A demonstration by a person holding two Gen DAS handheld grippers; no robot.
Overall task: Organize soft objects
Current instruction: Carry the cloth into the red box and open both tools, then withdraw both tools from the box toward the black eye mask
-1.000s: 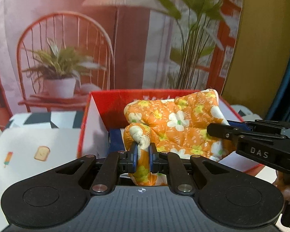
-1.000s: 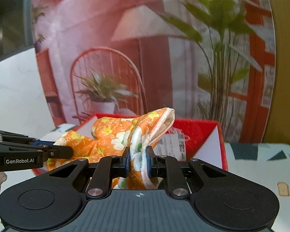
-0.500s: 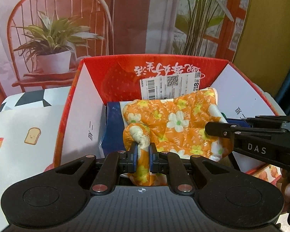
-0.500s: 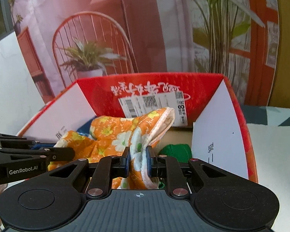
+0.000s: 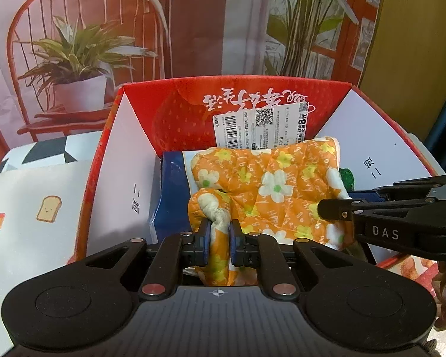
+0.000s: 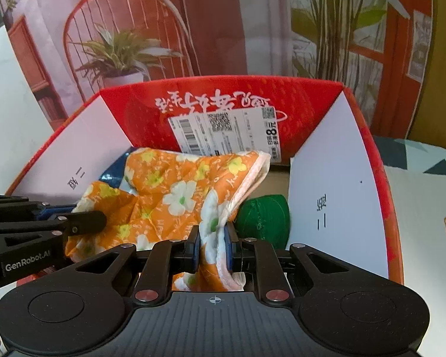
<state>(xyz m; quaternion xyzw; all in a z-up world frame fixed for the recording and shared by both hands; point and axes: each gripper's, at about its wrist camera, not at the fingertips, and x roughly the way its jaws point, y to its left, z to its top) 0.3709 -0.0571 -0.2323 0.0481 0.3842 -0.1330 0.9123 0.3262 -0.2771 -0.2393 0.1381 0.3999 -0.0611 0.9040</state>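
Both tools were clamped on the same piece: the left tool [image 5: 218, 245] had its blue pads pinched tight on a bunched corner of the orange flowered oven mitt [image 5: 270, 190], and the right tool [image 6: 211, 248] was closed just as hard on the mitt's [image 6: 169, 196] white-trimmed cuff end. The mitt hung stretched between the two, spread out inside the open red cardboard box [image 5: 175, 110], whether resting on the contents or held just above them could not be told. In the left wrist view the right tool [image 5: 336, 209] reached in from the right, its tip against the fabric; in the right wrist view the left tool [image 6: 83, 221] came in from the left the same way. Under the mitt's left end lay a blue packet [image 5: 171, 196], against the box's left wall. A green soft thing [image 6: 263, 217] sat in the box beside the right wall, just right of the cuff. A shipping label [image 6: 223, 132] was stuck on the box's far wall. The box stood on a worktop covered with a printed cloth [image 5: 29, 208] showing toast and ice lollies.
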